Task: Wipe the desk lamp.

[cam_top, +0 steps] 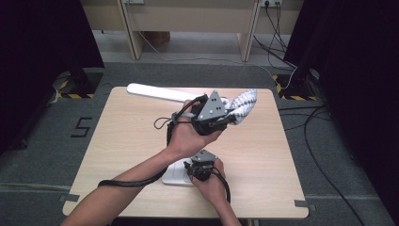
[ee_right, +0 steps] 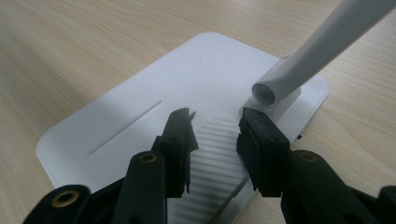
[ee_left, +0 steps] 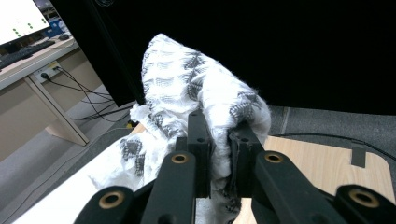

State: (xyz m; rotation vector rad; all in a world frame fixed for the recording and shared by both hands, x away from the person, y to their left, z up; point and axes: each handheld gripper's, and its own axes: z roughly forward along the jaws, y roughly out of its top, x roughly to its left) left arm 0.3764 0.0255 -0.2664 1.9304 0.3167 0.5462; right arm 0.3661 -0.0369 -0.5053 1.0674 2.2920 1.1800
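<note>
Lamp base (cam_top: pixel 175 175) on the table's (cam_top: pixel 263 155) near edge; cloth (cam_top: pixel 243 107) raised behind it
</note>
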